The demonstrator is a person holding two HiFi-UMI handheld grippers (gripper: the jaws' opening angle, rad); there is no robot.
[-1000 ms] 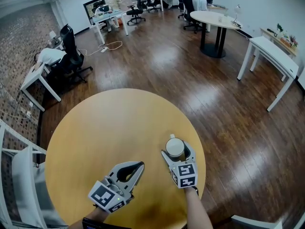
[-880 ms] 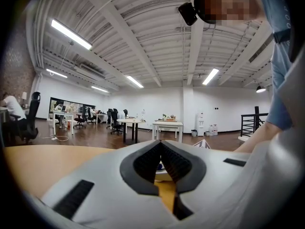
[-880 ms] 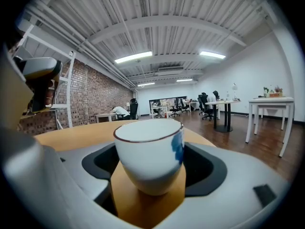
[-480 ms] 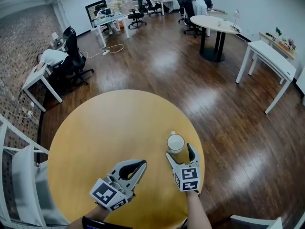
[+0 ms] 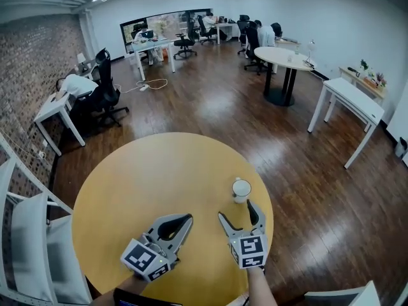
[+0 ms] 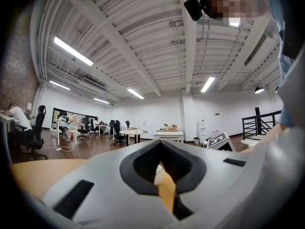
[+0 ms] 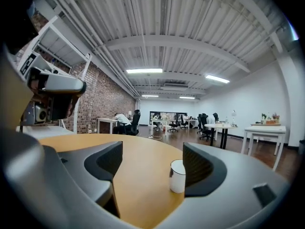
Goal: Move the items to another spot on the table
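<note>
A white mug (image 5: pixel 241 189) stands upright on the round yellow table (image 5: pixel 140 177), near its right edge. My right gripper (image 5: pixel 236 210) hovers just behind the mug, apart from it. Its jaws are open; they have just been closing a little, with nothing between them. In the right gripper view the mug (image 7: pixel 177 176) stands ahead of the fingertips, partly behind the right jaw. My left gripper (image 5: pixel 185 220) is at the table's near side, left of the right one. It is shut and empty. Through the hollow between its jaws the mug (image 6: pixel 158 173) shows on the tabletop.
A white chair (image 5: pixel 32 234) stands close against the table's left side. Dark wood floor surrounds the table. Farther off are a round white table (image 5: pixel 284 57), a white desk (image 5: pixel 347 94) at the right and office desks with chairs at the back.
My right gripper has drawn back from around the mug and risen, leaving the mug standing on the table. The left gripper has lifted a little. The view has tilted up.
</note>
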